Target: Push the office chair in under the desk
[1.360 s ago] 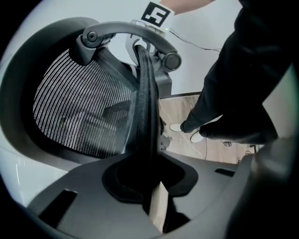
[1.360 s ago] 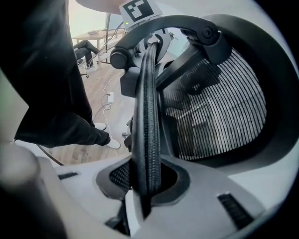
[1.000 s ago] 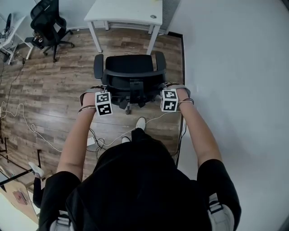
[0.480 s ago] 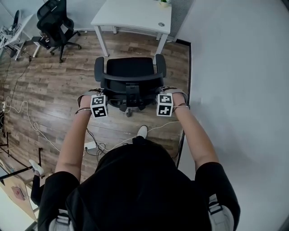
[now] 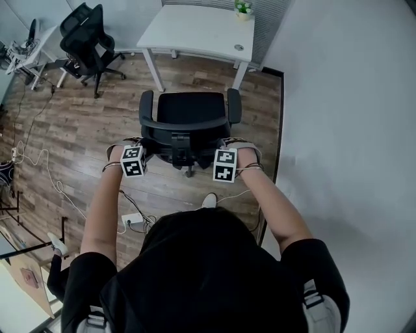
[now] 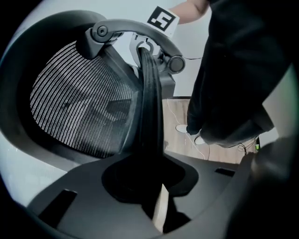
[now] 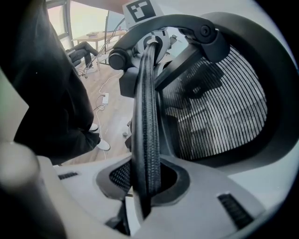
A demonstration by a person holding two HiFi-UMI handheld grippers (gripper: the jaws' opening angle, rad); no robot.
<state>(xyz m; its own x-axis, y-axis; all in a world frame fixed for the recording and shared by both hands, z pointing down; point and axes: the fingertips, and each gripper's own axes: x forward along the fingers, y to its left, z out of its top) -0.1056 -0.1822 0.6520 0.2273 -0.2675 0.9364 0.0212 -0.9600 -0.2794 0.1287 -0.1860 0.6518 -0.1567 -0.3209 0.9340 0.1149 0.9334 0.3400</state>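
A black mesh-backed office chair [image 5: 188, 116] stands on the wood floor facing a white desk [image 5: 198, 29], its seat front near the desk's legs. My left gripper [image 5: 134, 158] is shut on the left part of the backrest's top edge, and my right gripper [image 5: 223, 162] is shut on the right part. In the left gripper view the backrest rim [image 6: 150, 107] runs up from between the jaws of the left gripper [image 6: 150, 179]. The right gripper view shows the same rim [image 7: 145, 116] pinched in the right gripper [image 7: 145, 184].
A white wall [image 5: 344, 130] runs close along the chair's right. A second black chair [image 5: 88, 36] and another desk [image 5: 23, 55] stand far left. Cables [image 5: 39, 170] and a power strip [image 5: 132, 220] lie on the floor. A small plant [image 5: 242, 7] sits on the desk.
The chair has rolled forward toward the desk with both grippers still clamped on its backrest. The person has stepped after it.
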